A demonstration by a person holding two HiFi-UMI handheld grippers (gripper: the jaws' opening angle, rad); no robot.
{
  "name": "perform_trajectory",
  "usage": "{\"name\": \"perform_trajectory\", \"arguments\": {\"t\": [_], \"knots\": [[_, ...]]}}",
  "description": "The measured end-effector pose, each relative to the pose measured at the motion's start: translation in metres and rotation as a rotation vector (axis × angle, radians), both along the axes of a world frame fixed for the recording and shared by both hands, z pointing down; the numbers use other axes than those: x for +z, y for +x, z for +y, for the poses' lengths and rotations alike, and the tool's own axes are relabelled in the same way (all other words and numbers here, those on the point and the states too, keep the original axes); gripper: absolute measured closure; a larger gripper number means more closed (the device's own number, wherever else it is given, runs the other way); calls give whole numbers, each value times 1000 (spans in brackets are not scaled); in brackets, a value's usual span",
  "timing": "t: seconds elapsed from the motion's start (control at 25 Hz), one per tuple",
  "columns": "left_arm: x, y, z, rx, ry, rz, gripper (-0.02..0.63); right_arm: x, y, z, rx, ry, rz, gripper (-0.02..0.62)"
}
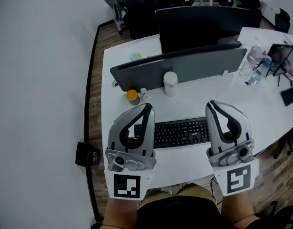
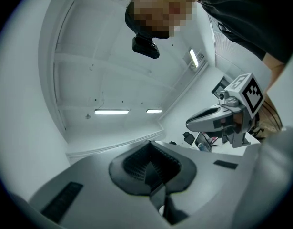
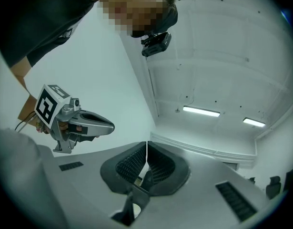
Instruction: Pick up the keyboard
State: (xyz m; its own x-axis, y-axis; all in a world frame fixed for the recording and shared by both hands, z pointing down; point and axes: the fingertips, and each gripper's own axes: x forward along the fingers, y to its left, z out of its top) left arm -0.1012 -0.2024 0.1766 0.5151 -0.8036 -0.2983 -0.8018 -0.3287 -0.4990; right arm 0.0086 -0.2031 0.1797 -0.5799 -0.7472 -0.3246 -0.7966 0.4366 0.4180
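Note:
The black keyboard (image 1: 180,133) lies flat on the white desk (image 1: 260,113), near its front edge. My two grippers hover over its ends and hide them. The left gripper (image 1: 148,107) is over the left end and the right gripper (image 1: 209,104) over the right end. Both are shut with nothing between the jaws. In the left gripper view the shut jaws (image 2: 151,165) tilt up at the ceiling, with the right gripper (image 2: 221,119) off to the side. The right gripper view shows its closed jaws (image 3: 146,160) and the left gripper (image 3: 75,123); neither view shows the keyboard.
A grey divider panel (image 1: 184,63) and a dark monitor (image 1: 198,25) stand behind the keyboard. A white jar (image 1: 170,83) and a small orange-capped bottle (image 1: 132,97) sit before the panel. Clear bottles (image 1: 256,66) and a dark phone (image 1: 290,95) are at the right. A black box (image 1: 86,154) sits on the floor.

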Motion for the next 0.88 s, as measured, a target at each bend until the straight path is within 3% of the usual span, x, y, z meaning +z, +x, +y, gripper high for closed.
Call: {"name": "perform_trajectory", "arguments": {"t": [0.4, 0.48, 0.64, 0.72, 0.8, 0.88], "knots": [[30, 30, -26, -54, -78, -46, 590, 45, 33, -40, -60, -141, -26, 560], [44, 30, -32, -72, -118, -77, 502, 59, 39, -48, -77, -186, -38, 553], [77, 29, -41, -94, -211, -106, 425, 90, 49, -63, -106, -272, -39, 456], [98, 27, -47, -102, -273, -130, 384, 106, 53, -72, -120, -317, -37, 374], [118, 23, -52, -101, -337, -149, 337, 124, 57, -80, -123, -358, -29, 335], [134, 18, -57, -95, -384, -120, 310, 144, 61, -88, -117, -407, -16, 316]]}}
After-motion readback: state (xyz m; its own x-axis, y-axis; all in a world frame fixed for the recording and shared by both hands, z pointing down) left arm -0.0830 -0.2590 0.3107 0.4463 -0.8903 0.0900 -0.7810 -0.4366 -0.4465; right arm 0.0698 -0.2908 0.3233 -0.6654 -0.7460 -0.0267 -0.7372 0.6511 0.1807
